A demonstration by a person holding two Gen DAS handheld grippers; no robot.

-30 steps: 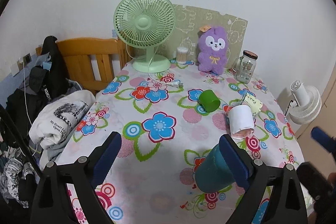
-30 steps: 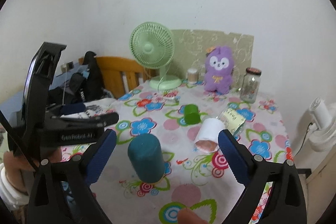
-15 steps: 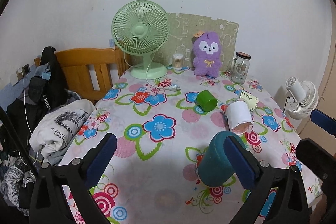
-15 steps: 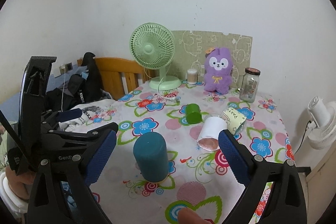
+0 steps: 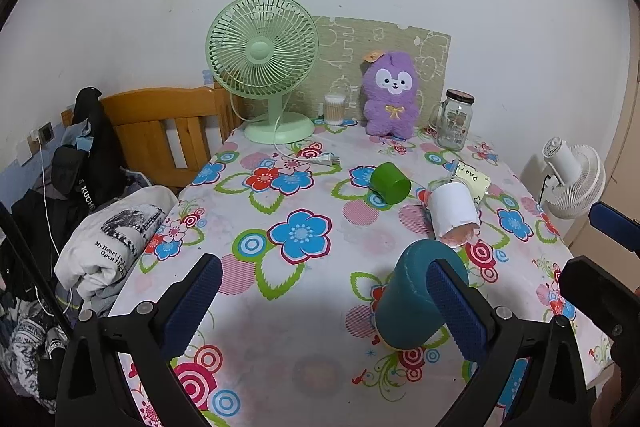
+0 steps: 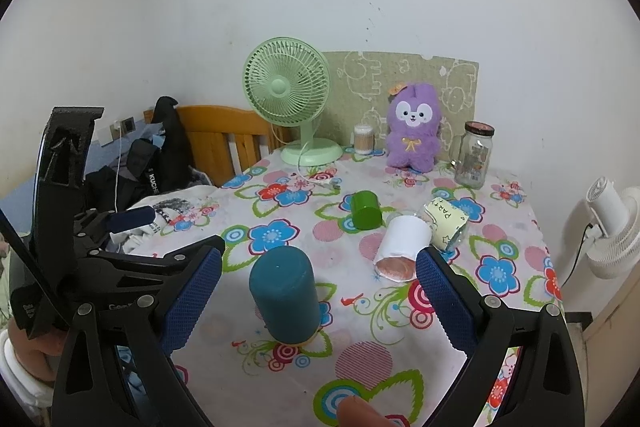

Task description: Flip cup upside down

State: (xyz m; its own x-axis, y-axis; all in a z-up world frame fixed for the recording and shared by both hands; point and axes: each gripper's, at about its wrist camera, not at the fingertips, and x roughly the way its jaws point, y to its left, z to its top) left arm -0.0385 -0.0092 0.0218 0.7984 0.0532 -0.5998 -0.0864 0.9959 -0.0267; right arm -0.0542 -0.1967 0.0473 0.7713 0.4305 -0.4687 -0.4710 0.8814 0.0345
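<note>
A teal cup [image 6: 285, 297] stands upside down on the flowered tablecloth, closed end up; it also shows in the left wrist view [image 5: 416, 297], partly behind my left gripper's right finger. My right gripper [image 6: 318, 301] is open and empty, held back from the teal cup. My left gripper [image 5: 324, 301] is open and empty, to the cup's left. A white cup [image 6: 402, 245] lies on its side with its pink inside facing me. A green cup [image 6: 366, 209] lies on its side behind it. A clear cup with a yellow note [image 6: 446, 219] lies beside the white one.
A green desk fan [image 6: 288, 95], its cord and plug [image 5: 320, 159], a cotton-swab jar [image 6: 363, 139], a purple plush [image 6: 414, 129] and a glass jar [image 6: 474, 155] stand at the table's back. A wooden bed frame [image 5: 168, 131] with clothes is left. A white fan [image 6: 612, 227] is right.
Both grippers have drawn back and risen a little from the table. The teal cup stands where it was, free of both grippers.
</note>
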